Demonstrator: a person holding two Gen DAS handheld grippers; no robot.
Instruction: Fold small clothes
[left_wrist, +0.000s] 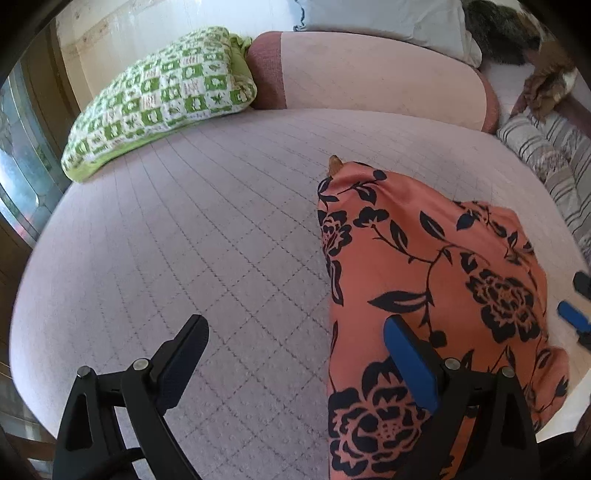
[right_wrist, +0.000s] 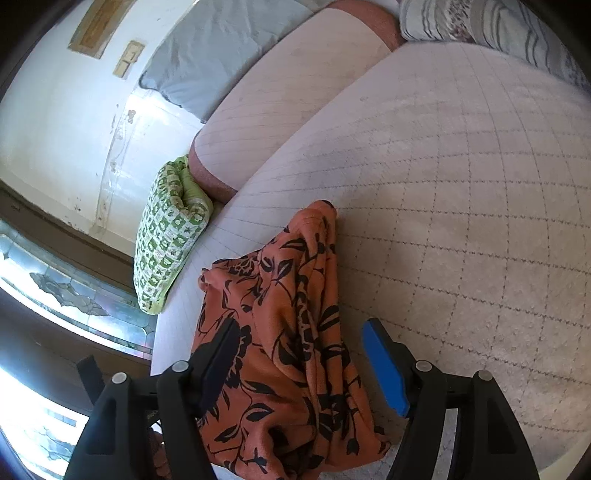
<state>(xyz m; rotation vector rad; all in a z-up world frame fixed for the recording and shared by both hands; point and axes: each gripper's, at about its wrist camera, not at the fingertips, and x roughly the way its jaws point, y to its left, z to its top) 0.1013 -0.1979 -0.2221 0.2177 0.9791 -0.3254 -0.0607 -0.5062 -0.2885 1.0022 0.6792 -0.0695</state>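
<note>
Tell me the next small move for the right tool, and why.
Probably close the right tool on the orange floral garment. Its jaws stand open with bunched cloth lying between them on the quilted bed cover, and the left tool is open too, so nothing is gripped yet.

Both wrist views look down, near, sharing the orange garment (left_wrist: 436, 295).
</note>
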